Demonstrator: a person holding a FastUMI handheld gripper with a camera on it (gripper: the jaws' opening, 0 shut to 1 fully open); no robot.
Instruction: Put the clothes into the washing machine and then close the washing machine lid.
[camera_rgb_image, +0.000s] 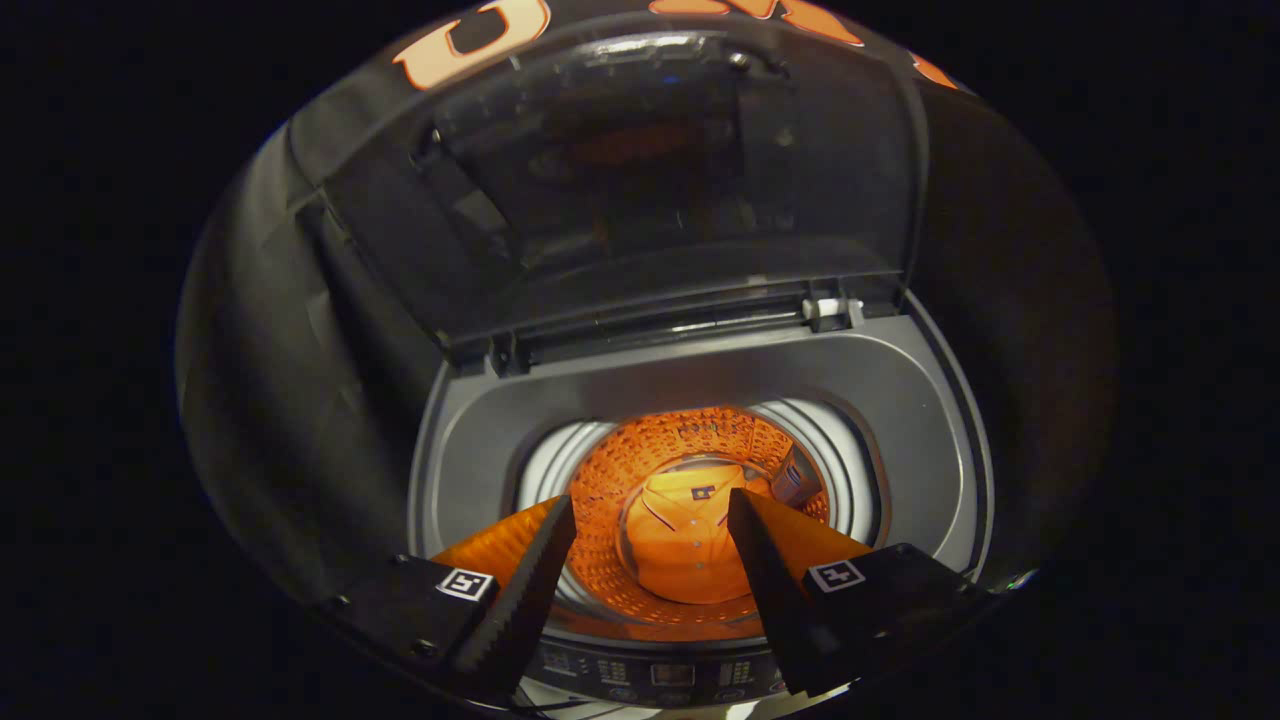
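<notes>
Gripper view looks down into a top-loading washing machine (700, 385). The gripper (650, 515) sits low in the middle of the frame with its two fingers (520, 590) spread apart and nothing between them. Beyond the fingers, an orange shirt (685, 540) lies at the bottom of the drum (640, 450). The dark see-through lid (640, 190) stands up open across the top of the frame.

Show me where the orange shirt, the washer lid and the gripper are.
orange shirt (685, 545): gripper view, its chest, lying at the drum's bottom.
washer lid (640, 180): gripper view, middle of the raised dark panel.
gripper (650, 510): gripper view, midway between its open fingertips.
</notes>
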